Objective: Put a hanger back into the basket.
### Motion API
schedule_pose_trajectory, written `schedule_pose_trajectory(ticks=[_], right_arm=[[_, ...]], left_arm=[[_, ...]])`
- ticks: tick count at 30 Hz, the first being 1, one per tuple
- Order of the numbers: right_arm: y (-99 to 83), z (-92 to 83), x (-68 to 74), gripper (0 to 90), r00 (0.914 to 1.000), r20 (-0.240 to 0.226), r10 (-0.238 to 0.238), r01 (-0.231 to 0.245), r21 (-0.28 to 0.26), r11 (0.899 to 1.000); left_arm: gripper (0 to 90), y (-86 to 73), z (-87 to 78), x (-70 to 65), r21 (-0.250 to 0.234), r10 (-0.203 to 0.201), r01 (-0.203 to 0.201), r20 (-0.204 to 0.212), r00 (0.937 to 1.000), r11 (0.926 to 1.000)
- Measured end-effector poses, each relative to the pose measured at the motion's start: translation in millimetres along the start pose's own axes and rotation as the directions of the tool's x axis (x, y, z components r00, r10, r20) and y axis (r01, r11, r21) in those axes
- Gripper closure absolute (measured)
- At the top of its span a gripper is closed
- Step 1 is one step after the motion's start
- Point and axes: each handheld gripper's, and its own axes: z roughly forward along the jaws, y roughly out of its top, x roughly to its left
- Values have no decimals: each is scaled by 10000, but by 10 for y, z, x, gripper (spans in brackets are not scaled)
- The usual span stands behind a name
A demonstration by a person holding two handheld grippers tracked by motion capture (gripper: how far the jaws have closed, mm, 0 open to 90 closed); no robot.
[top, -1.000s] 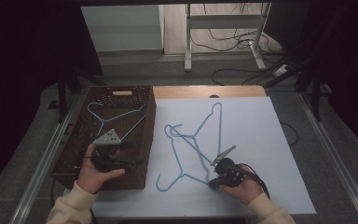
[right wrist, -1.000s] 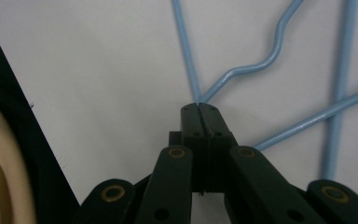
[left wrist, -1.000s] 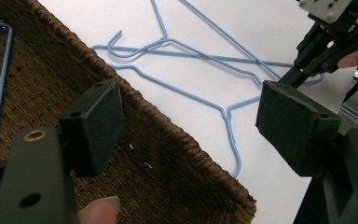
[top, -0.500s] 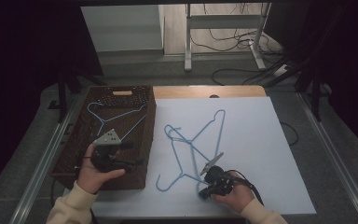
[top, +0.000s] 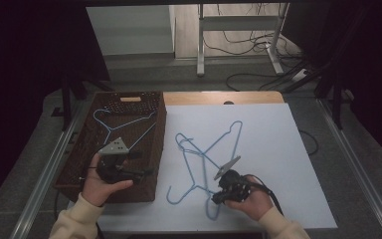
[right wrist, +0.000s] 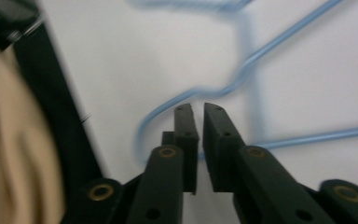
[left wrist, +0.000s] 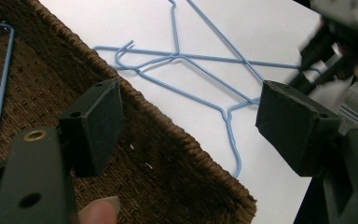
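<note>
Right hand-held gripper (right wrist: 196,109) has just cracked open a narrow slit, freeing the hanger (right wrist: 242,74); regrasp needed before the basket (top: 104,164).

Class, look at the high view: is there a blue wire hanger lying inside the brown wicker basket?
Yes: one blue wire hanger lies on the floor of the brown wicker basket.

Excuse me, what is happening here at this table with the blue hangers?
A person sorts blue wire hangers with a tool in each hand. One hanger already lies in the brown basket. The left tool waits open over the basket. The right tool, its jaws just opening a little with nothing between them, is at the tangled hangers on the white sheet.
</note>
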Motion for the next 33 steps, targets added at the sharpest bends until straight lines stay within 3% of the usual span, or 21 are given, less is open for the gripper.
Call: schedule_pose_trajectory(ticks=[2, 6, 10, 14, 21, 29, 33], right_arm=[[111, -67, -165, 647, 9985, 503, 197, -168, -584, 9982], [344, -65, -472, 528, 9929, 1160, 271, -115, -1333, 9910], [633, 54, -716, 512, 9880, 1539, 150, 103, -1623, 9867], [900, 249, -856, 530, 9841, 1774, -74, 329, -1413, 9894], [1136, 470, -978, 576, 9842, 1765, -158, 346, -1042, 9940], [1166, 577, -1038, 668, 9867, 1612, -195, 319, -749, 9967], [1167, 628, -1009, 732, 9824, 1724, -715, 792, -383, 9961]], left_arm=[[228, -1, 6, 2, 24, -17, 17, -4, 10000, 10000], [228, 3, 6, 2, 13, -5, 5, -11, 10000, 10000], [228, 2, 5, 6, -2, 6, -6, -4, 10000, 10000], [228, -10, 6, 8, 35, 0, 0, 15, 10000, 10000], [228, -18, 1, 12, 35, -14, 14, 6, 10000, 10000], [228, -16, 14, 4, 71, -4, 4, 20, 10000, 10000], [229, -15, 29, -7, 97, 19, -19, 44, 10000, 10000]])
